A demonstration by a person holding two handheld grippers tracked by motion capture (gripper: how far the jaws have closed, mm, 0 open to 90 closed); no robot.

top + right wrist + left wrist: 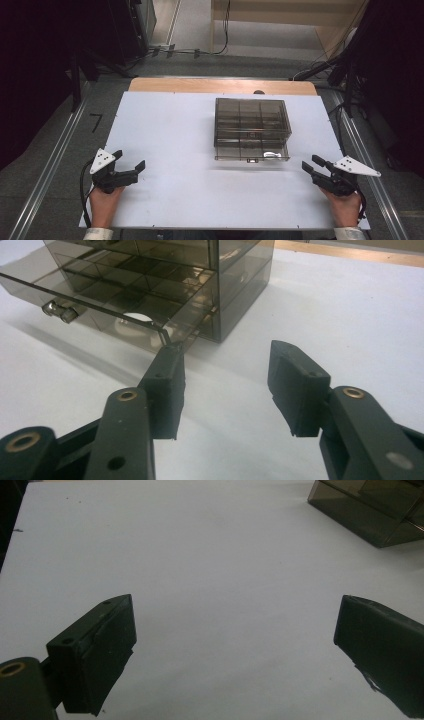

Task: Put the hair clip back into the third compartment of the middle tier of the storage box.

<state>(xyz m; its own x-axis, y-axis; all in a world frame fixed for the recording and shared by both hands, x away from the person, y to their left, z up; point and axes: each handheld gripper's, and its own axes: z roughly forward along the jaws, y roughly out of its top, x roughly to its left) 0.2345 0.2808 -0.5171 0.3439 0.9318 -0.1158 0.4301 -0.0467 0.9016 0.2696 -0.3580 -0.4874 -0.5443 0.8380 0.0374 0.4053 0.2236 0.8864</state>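
- Smoky clear drawer box (252, 129) sits on the white table (165, 130), right of centre, nearer the far edge.
- Bottom drawer (252, 153) pulled out slightly toward the near edge; a small white item (134, 318) lies inside, by its right end.
- Left gripper (131, 161) near the near-left corner, jaws spread wide, holding nothing.
- Right gripper (313, 163) near the near-right corner, jaws spread, empty, pointing at the box's front corner.
- Both well apart from the box.

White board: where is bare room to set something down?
Bare: the white board left of the drawer box, and the strip between the left gripper and right gripper. Tightest near the box's open bottom drawer.
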